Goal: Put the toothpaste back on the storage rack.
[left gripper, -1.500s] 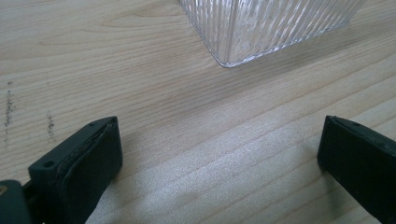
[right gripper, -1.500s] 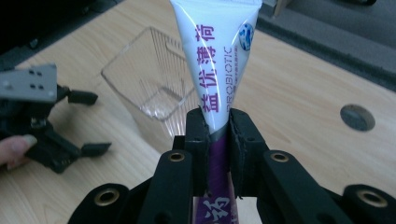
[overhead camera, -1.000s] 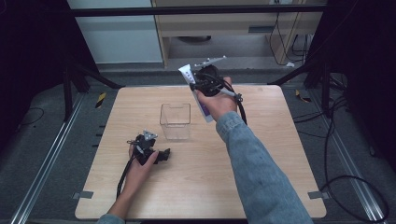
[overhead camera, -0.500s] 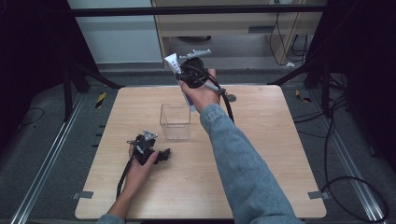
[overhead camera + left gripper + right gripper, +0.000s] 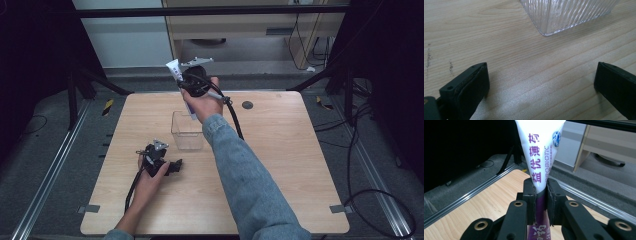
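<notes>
While the left gripper (image 5: pixel 161 159) rests with jaws released, the right gripper (image 5: pixel 540 192) clenches a tube (image 5: pixel 541 152).

sleeve (image 5: pixel 250 180) — blue denim | right gripper (image 5: pixel 540 195) — black, brass-ringed screw holes | cable (image 5: pixel 234 117) — black

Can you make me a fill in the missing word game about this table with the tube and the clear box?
1. The right gripper is shut on a white and purple ____.
2. The clear box stands on a table made of ____.
3. The left gripper rests low on the table with its jaws ____.

Missing words: tube; wood; open
</notes>
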A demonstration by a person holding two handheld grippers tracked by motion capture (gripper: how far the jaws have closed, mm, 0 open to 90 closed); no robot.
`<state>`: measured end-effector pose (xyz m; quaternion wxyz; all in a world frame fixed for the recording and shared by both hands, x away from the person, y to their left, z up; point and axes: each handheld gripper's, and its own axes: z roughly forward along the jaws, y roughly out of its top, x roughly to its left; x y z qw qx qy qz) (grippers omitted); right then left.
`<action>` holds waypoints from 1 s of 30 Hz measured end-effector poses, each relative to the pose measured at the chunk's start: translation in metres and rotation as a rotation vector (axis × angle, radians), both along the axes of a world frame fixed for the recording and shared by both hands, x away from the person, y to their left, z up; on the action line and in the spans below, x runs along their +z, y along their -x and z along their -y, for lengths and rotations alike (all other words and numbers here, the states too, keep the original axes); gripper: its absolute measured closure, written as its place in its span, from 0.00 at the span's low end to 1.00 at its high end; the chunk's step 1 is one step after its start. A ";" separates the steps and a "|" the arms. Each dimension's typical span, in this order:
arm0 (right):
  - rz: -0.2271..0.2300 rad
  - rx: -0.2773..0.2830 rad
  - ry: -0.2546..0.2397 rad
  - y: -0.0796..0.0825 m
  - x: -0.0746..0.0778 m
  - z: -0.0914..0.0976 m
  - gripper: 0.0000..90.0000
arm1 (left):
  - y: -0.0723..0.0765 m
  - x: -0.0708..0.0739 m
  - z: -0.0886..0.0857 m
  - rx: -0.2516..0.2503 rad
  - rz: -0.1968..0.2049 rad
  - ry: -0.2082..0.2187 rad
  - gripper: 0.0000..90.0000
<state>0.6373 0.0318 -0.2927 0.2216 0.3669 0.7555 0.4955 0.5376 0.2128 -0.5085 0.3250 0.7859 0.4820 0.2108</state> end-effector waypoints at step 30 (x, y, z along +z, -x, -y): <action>-0.030 0.033 0.018 0.004 -0.057 -0.015 0.88 | 0.000 0.000 0.000 -0.001 -0.002 0.000 0.00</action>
